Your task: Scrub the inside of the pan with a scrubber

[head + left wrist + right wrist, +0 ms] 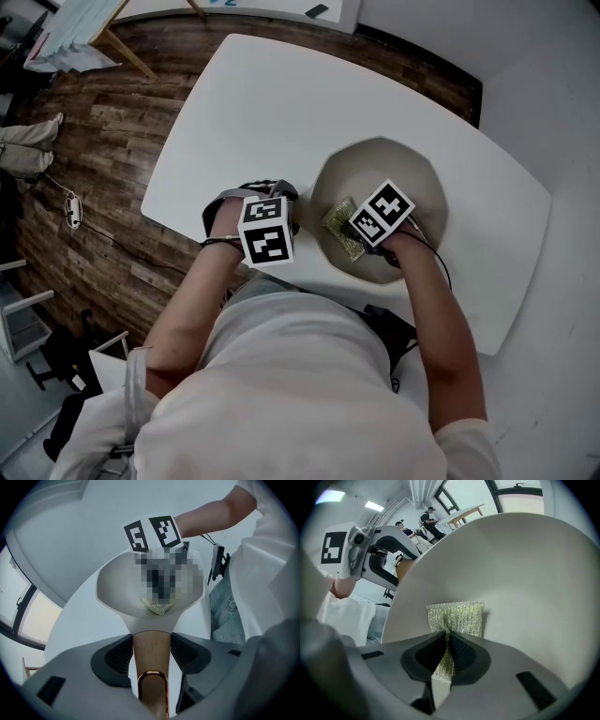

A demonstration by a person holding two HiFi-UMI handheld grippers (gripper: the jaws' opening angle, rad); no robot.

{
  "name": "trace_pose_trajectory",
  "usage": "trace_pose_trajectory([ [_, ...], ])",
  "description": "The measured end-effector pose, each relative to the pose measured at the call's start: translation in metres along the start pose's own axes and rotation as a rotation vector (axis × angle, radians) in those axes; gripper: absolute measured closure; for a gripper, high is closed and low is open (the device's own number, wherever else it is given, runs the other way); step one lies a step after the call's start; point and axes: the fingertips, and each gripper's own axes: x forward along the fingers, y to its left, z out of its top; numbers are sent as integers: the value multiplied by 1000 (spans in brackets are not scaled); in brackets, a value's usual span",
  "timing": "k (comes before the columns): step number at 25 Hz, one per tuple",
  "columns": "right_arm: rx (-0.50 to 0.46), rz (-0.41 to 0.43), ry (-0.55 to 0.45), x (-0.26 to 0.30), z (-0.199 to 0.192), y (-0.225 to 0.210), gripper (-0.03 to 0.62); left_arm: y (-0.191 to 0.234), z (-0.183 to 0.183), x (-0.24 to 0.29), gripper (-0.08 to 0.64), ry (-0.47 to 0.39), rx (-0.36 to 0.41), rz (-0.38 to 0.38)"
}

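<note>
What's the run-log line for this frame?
phase: scrub | left tongs: shut on pan handle | right tongs: shut on scrubber | scrubber: inside pan | pan: on white table

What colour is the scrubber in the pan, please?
The scrubber is pale yellow-green, a glittery mesh; clearest in the right gripper view.

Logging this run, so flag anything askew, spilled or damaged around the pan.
Nothing stands out. The pan is on the table, left gripper shut on its handle, right gripper pinching the scrubber inside it; no spill shows.
</note>
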Motion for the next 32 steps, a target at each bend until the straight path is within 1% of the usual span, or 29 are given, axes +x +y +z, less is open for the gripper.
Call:
trace_pose_trajectory([
  [5, 2, 29, 59, 0, -16, 4, 552, 0, 1, 0, 308, -2, 3, -1],
  [9, -12, 25, 111, -2, -27, 7, 552, 2, -1, 0, 308, -7, 6, -5],
  [17, -44, -14, 204, -9, -51, 5, 552, 3, 0, -2, 307, -11, 11, -2],
  [23, -21, -33, 240, -14, -67, -2, 552, 3, -1, -1, 308, -10, 11, -2],
  [28, -10, -79, 300, -20, -81, -12, 552, 2, 0, 0, 308, -9, 14, -1],
  [32, 19, -107, 343, -26, -90, -20, 552, 3, 0, 0, 308, -7, 14, 0],
])
